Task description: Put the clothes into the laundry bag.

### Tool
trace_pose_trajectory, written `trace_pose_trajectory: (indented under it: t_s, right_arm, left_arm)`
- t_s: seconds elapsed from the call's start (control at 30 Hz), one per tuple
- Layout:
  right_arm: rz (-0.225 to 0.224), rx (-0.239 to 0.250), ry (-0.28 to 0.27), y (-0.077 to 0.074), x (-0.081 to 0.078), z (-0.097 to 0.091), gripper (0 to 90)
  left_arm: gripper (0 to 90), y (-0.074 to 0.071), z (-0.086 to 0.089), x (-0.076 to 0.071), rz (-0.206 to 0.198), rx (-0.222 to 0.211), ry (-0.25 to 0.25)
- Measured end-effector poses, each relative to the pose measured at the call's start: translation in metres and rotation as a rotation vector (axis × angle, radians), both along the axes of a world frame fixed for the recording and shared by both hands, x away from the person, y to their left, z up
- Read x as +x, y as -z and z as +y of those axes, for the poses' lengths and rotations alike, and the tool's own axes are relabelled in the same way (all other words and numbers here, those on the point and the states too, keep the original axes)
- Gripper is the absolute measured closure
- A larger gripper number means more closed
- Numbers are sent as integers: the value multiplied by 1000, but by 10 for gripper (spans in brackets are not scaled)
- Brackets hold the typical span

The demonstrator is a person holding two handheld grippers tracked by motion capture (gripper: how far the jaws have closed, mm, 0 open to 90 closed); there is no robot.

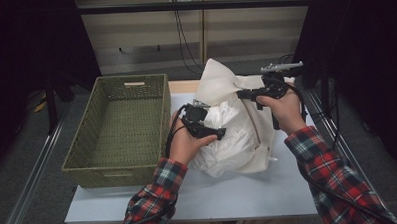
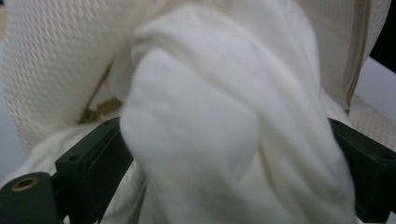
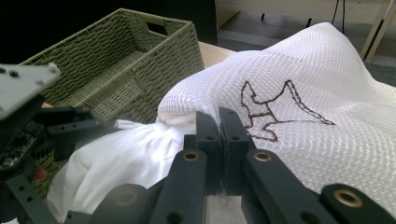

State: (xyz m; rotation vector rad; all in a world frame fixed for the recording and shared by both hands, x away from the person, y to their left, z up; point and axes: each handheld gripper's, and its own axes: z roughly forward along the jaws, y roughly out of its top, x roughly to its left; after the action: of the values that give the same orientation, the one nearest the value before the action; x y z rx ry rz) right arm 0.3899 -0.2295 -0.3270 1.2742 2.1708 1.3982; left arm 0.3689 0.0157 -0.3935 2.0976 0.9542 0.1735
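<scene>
A white mesh bag [image 1: 220,81] with a brown outline figure [image 3: 275,109] stands on the table, its mouth toward the basket. My right gripper [image 1: 243,94] is shut on the bag's upper edge [image 3: 219,119] and holds it up. A bunched white cloth [image 1: 227,133] sits in the mouth of the bag. My left gripper [image 1: 215,134] is at that cloth. In the left gripper view its jaws stand wide apart, with the cloth bundle [image 2: 210,116] between them and the mesh bag [image 2: 56,60] behind. The cloth [image 3: 121,158] also bulges out under the bag's edge.
A green woven basket [image 1: 82,146] stands on the left of the pale table [image 1: 229,191], close beside the bag; its wall [image 3: 154,70] is right behind the cloth. A zip runs along the bag's side [image 2: 357,56]. Dark curtains flank the table.
</scene>
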Motion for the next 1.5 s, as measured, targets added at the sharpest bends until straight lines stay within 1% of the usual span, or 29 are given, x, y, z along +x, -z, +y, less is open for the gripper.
trace_pose_trajectory:
  t_s: [0.07,0.13,0.17,0.2,0.23,0.3,0.33,0.4,0.43,0.47,0.5,0.53,0.57,0.6,0.67,0.73,0.8,0.87,1.03,1.07,1.1,1.13,1.17,1.23,1.27,1.3,1.4,1.43,1.5]
  right_arm:
    - [2,-1,6,-1,0,0,892]
    - [2,3,5,0,1,-1,892]
    - [1,3,7,0,1,-1,892]
    - [0,2,7,0,1,-1,892]
    - [0,6,6,0,2,-1,892]
    - [0,8,8,0,2,-2,892]
    - [3,7,10,0,2,-2,892]
    - [1,8,11,1,3,-3,892]
    - [2,8,11,1,3,-3,892]
    - [2,9,13,1,3,-3,892]
    - [2,8,13,1,3,-4,892]
    - [2,9,13,1,3,-4,892]
    - [4,11,13,1,2,-4,892]
    - [2,10,12,2,3,-3,892]
    - [3,8,12,2,2,-2,892]
    - [3,7,7,2,2,-1,892]
    - [2,8,6,2,2,0,892]
    - [3,12,1,2,2,0,892]
    - [3,19,4,3,2,-1,892]
    - [4,18,5,4,2,-1,892]
    - [4,17,2,4,2,-1,892]
    - [7,20,-1,4,2,-1,892]
    - [9,22,3,5,2,-1,892]
    - [10,24,-2,6,2,0,892]
    - [7,24,-1,6,2,1,892]
    - [10,23,-4,6,2,1,892]
    - [9,29,-8,5,1,4,892]
    - [6,29,-15,5,1,4,892]
    - [6,30,-16,4,0,4,892]
  left_arm:
    - [81,6,1,-1,23,27,16]
    - [81,11,0,-1,28,27,18]
    - [89,14,0,-1,37,20,18]
    - [91,17,0,0,41,26,13]
    - [103,19,-1,0,41,25,25]
    - [150,23,-2,0,62,14,18]
    - [193,24,-2,1,64,33,31]
    - [258,27,-3,0,76,31,28]
    - [338,28,-4,0,81,41,34]
    - [369,29,-3,0,86,42,29]
    - [429,29,-3,0,87,50,33]
    - [511,29,-4,0,82,52,28]
    - [569,29,-4,-1,80,54,10]
    - [635,29,-4,-1,82,50,14]
    - [700,28,-6,-2,69,54,10]
    - [722,25,-6,-1,59,51,9]
    - [735,23,-7,0,64,27,-3]
    - [741,20,-8,1,66,30,-9]
    - [748,16,-13,3,60,1,-37]
    - [748,15,-13,4,55,1,-35]
    - [749,14,-14,5,50,-10,-43]
    - [750,13,-15,5,48,-6,-41]
    - [751,12,-17,5,42,-20,-51]
    - [753,11,-20,6,31,-22,-49]
    - [753,10,-22,7,25,-33,-46]
    - [754,10,-24,8,28,-32,-50]
    - [753,10,-28,11,11,-58,-64]
    - [752,10,-28,12,3,-57,-59]
    - [747,14,-29,16,19,-64,-71]
